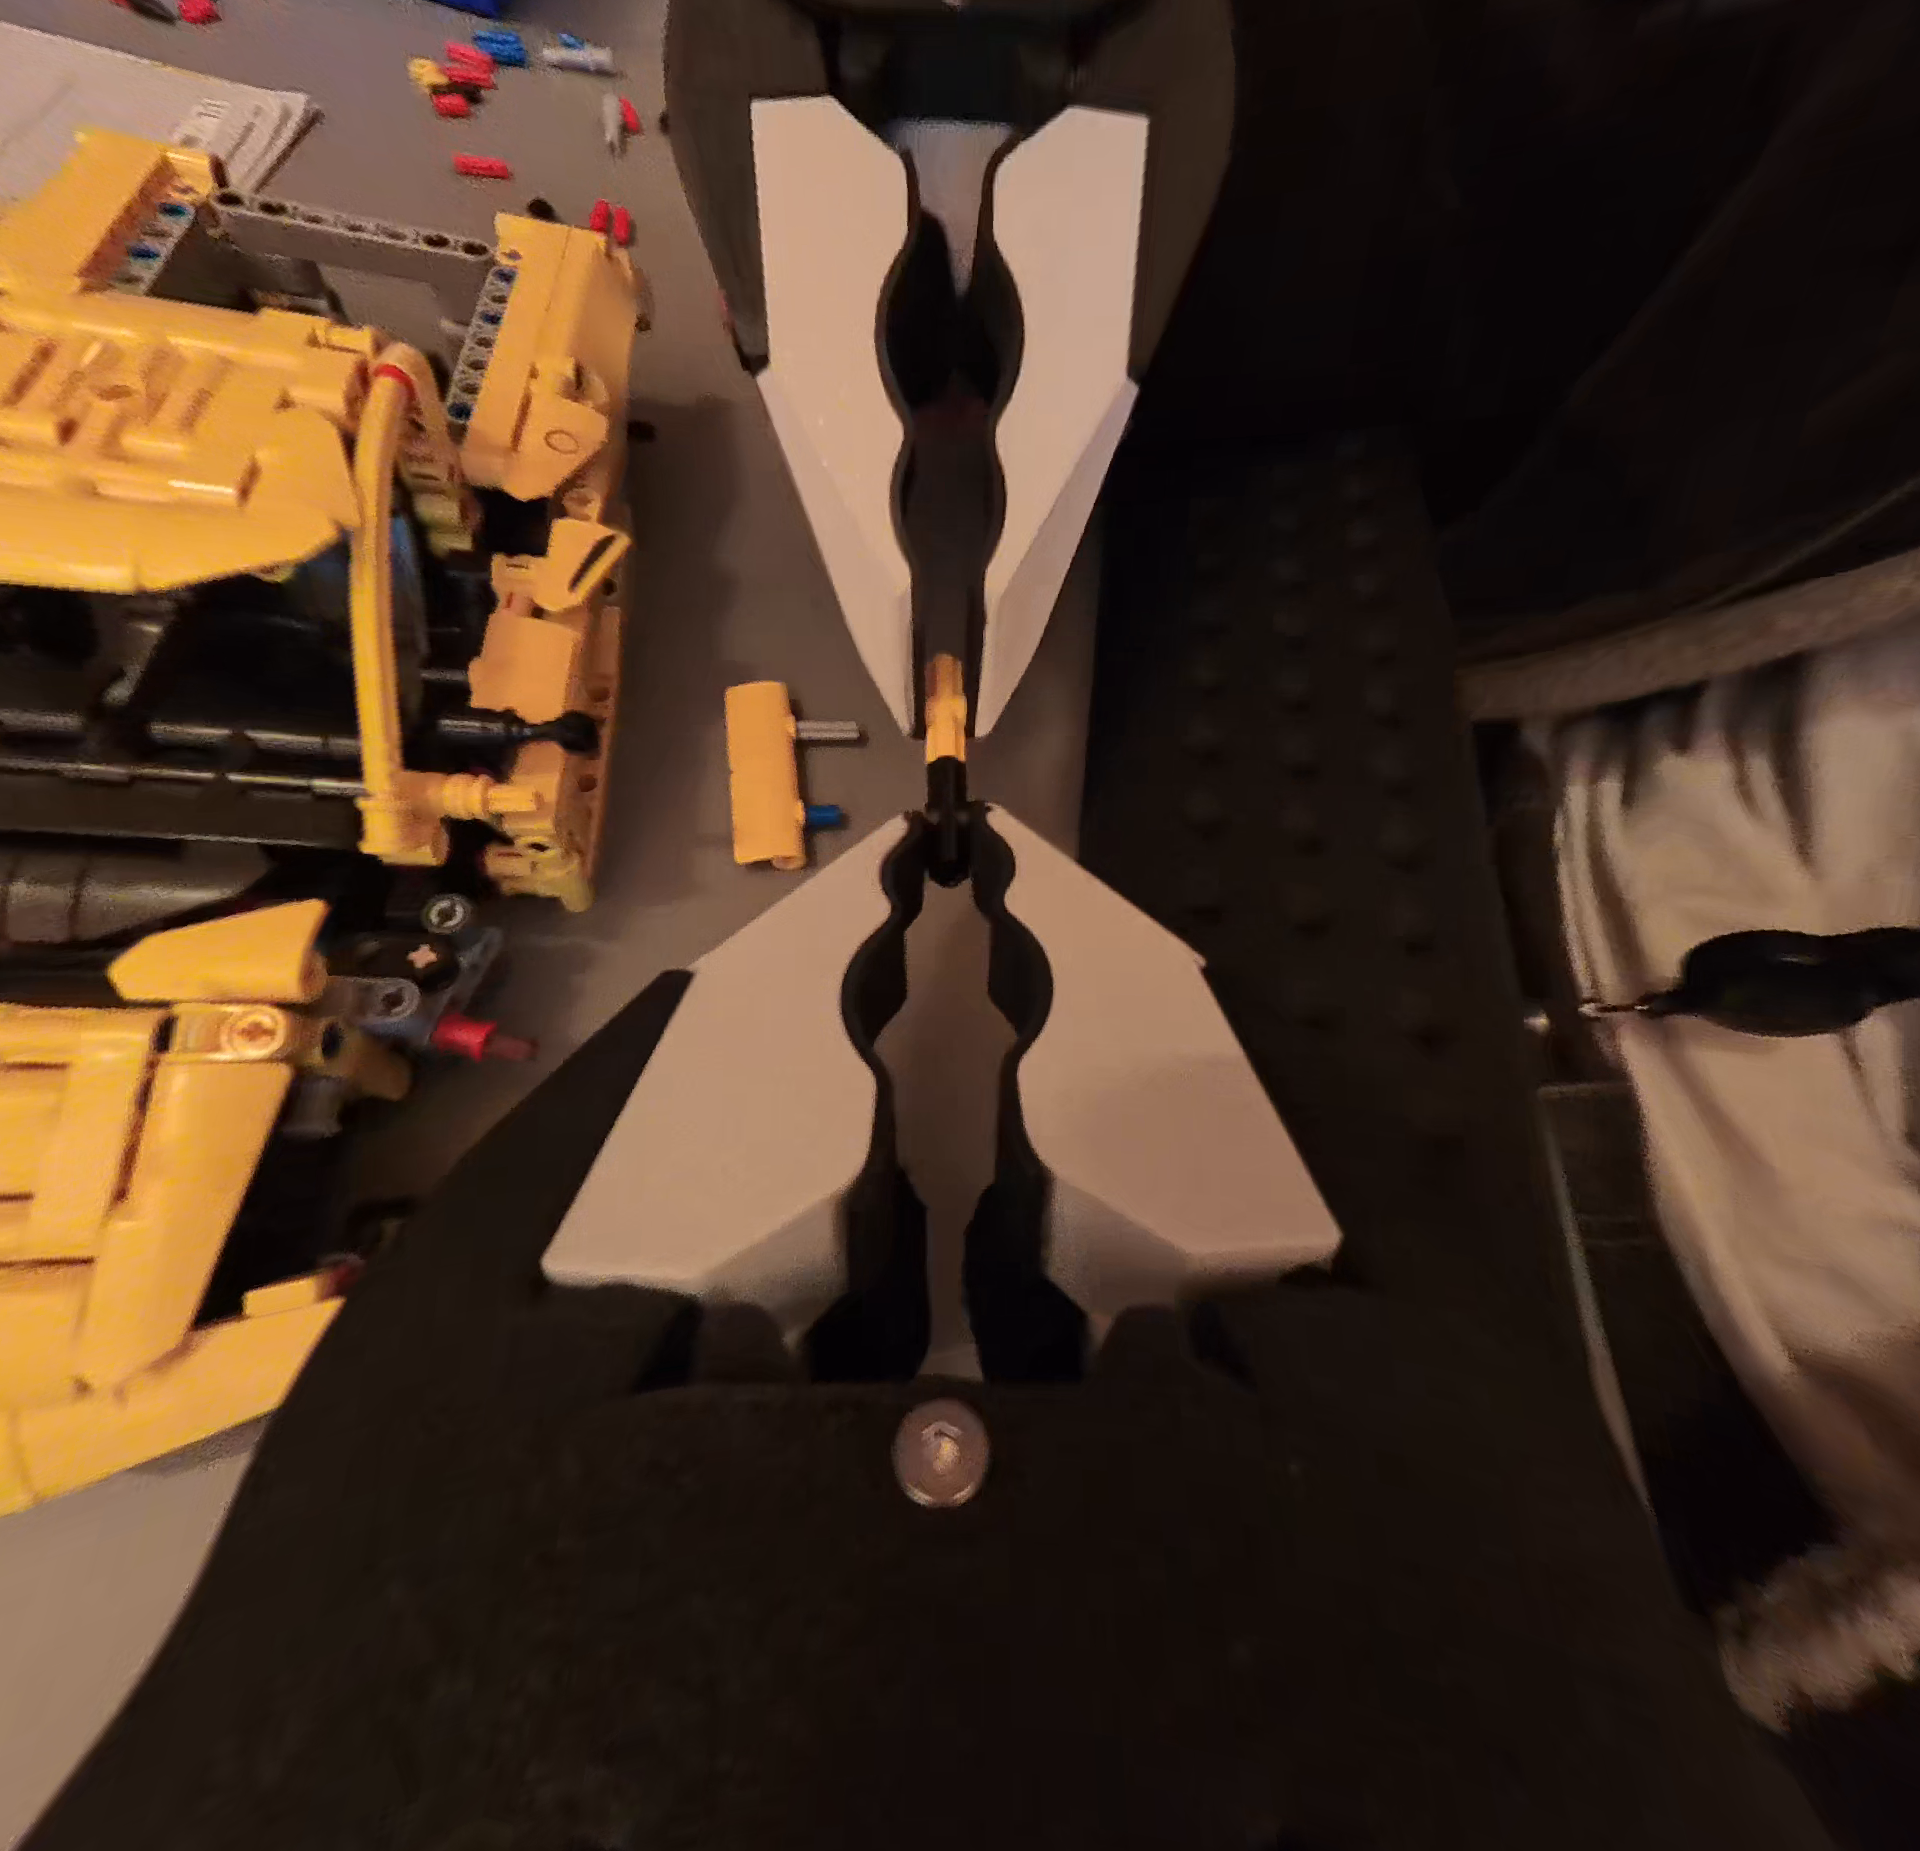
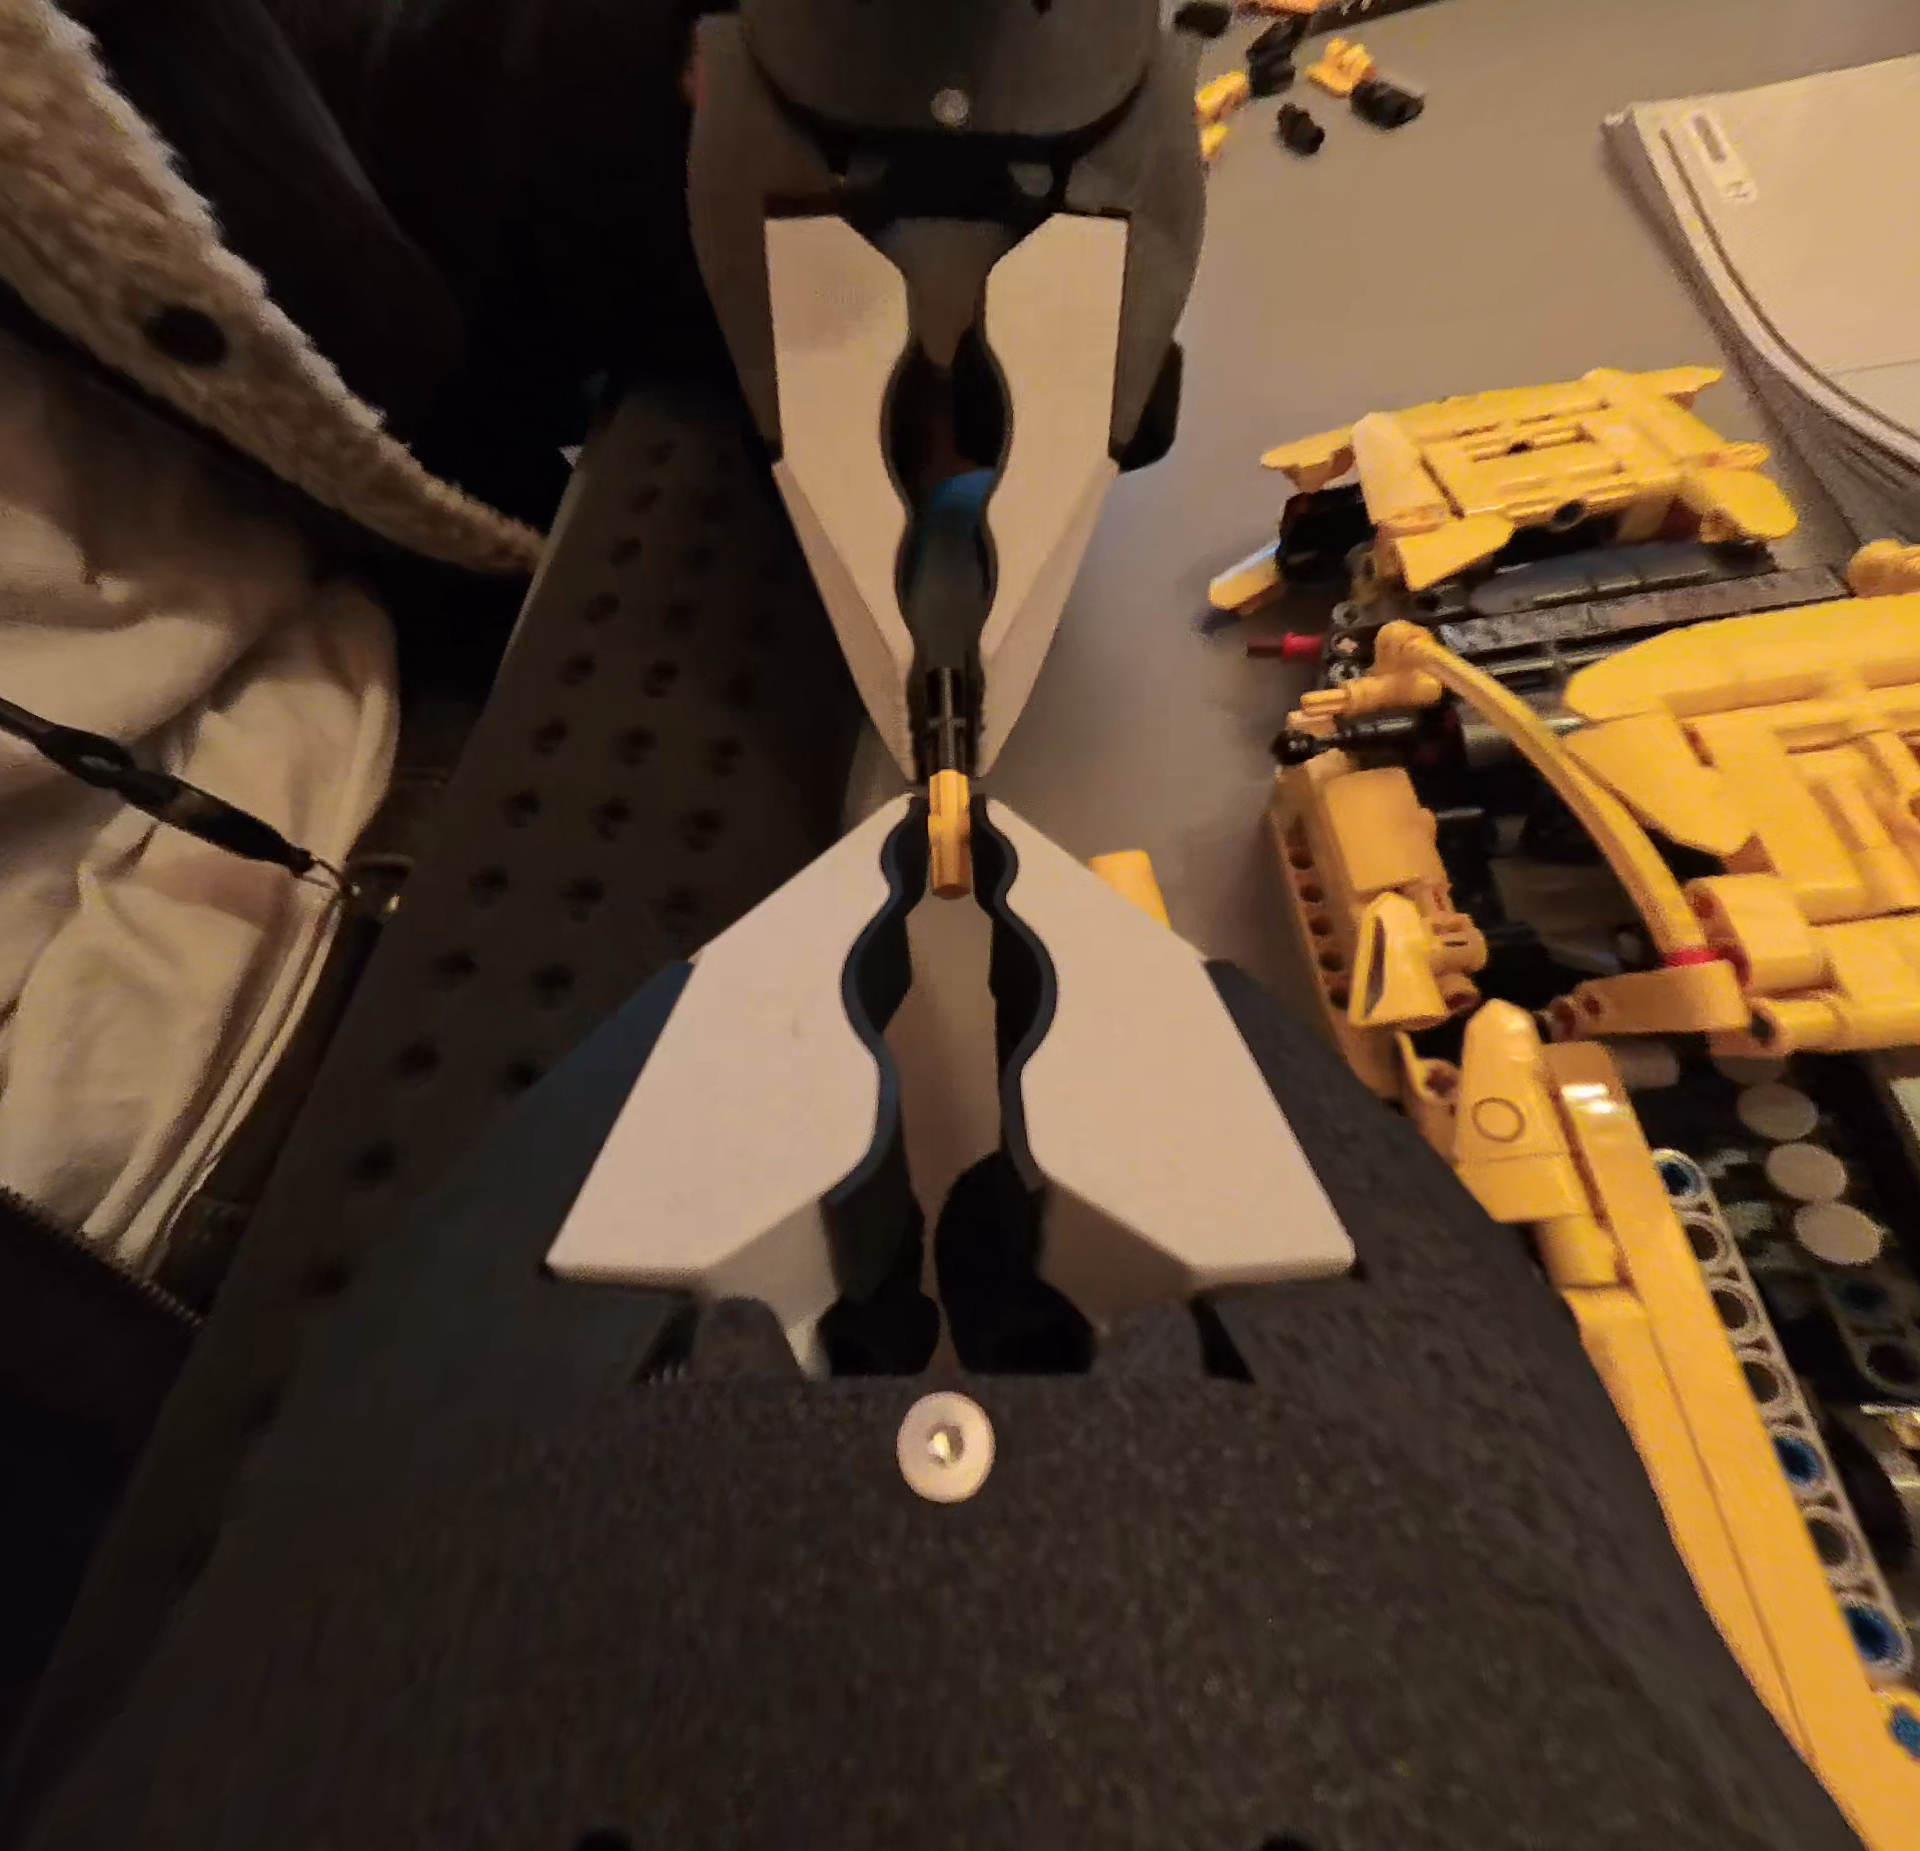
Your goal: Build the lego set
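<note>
Overhead, a grey table [image 1: 665, 513] holds a large yellow toy vehicle [image 2: 1621, 866], half built, beside a white booklet [image 2: 1787, 243] whose print is too blurred to read. Tip to tip above the table, the left gripper [image 1: 943, 845] pinches a black pin [image 1: 943, 814] and the right gripper [image 2: 948, 835] pinches a small yellow connector [image 2: 948, 830], both jaws nearly closed. Loose red, blue and black pieces [image 1: 468, 66] lie scattered far off.

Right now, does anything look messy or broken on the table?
Nothing looks broken. Small red, blue and black pieces lie scattered on the grey table behind the yellow model, which is normal mid-build. The left gripper pinches a black pin, the right gripper a yellow piece, tip to tip.
</note>
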`<state>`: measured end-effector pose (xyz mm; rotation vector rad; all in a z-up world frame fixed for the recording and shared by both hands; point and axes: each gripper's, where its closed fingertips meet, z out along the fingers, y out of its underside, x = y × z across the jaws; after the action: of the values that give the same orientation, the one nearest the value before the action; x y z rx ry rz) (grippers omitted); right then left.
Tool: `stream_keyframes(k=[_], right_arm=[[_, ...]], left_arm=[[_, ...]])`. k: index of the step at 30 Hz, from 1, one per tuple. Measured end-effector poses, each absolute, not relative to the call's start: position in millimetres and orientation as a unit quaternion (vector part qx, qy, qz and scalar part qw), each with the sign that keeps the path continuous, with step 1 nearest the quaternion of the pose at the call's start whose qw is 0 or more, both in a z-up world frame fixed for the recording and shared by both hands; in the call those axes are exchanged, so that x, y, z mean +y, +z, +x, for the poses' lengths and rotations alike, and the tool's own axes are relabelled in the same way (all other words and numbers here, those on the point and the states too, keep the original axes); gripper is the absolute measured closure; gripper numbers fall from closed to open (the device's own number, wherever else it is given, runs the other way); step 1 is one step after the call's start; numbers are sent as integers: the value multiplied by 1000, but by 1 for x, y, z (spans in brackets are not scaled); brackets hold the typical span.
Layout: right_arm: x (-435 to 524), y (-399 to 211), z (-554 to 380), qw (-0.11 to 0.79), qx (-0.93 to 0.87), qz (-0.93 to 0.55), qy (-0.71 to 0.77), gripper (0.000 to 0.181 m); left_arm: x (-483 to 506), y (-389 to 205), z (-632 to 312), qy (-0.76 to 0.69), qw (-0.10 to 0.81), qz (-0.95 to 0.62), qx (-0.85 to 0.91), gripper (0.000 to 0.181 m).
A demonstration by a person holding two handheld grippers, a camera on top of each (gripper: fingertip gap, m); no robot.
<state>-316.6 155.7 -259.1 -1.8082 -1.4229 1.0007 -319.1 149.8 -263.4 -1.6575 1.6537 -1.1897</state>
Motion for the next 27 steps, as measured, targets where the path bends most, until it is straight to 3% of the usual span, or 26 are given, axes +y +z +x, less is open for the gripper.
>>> stream_keyframes(k=[7, 16, 21, 27], right_arm=[[153, -272, -305, 320, -561, -693, 320, 173], [172, -290, -290, 356, -590, -687, 231, 116], [178, -299, -293, 373, -603, -673, 212, 116], [172, -304, -291, 316, -591, -696, 260, 125]], left_arm=[[149, -273, -310, -384, 267, -605, 644, 174], [151, -283, -298, -344, 249, -605, 674, 174], [152, -298, -299, -305, 238, -612, 690, 174], [153, -299, -297, -303, 234, -617, 687, 174]])
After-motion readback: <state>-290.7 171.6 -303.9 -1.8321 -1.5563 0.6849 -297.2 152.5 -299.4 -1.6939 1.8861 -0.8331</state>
